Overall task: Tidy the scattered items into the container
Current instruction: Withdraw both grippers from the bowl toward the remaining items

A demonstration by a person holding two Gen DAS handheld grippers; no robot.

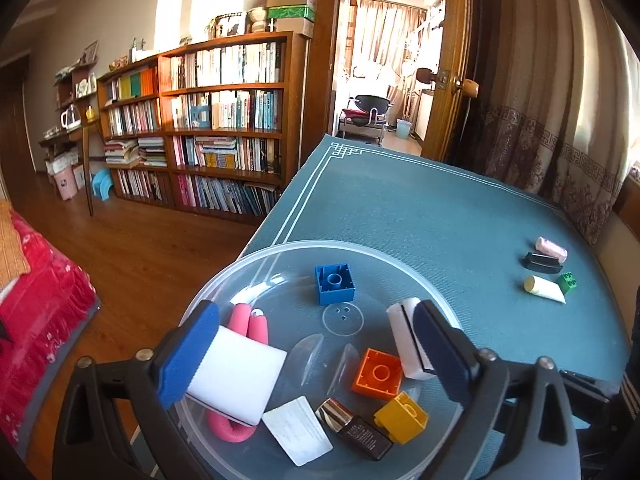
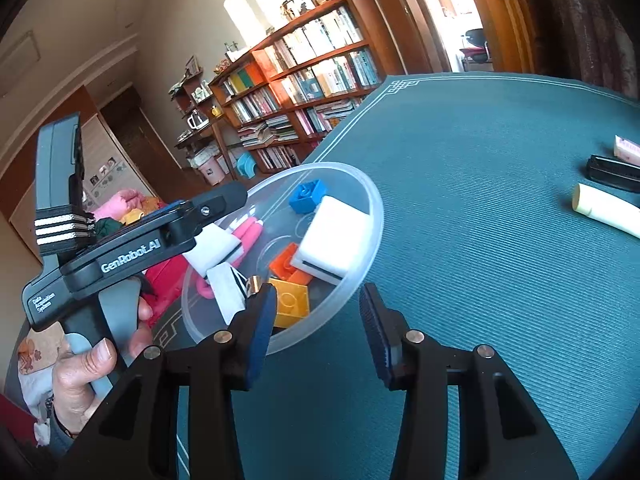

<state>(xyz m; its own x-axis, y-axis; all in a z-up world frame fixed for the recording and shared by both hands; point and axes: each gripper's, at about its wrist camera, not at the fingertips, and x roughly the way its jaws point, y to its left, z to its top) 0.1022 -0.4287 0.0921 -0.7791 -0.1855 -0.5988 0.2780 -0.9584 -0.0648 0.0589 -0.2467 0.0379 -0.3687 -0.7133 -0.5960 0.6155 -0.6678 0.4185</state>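
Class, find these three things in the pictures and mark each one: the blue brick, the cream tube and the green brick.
blue brick (image 1: 335, 289): left wrist view, open hollow top face.
cream tube (image 1: 544, 289): left wrist view, middle of its body.
green brick (image 1: 568, 282): left wrist view, studded face.

I read "GenRobot.AI" on my left gripper's (image 2: 256, 236) black side, and "Data Acquisition System" lower on its handle (image 2: 44, 304).
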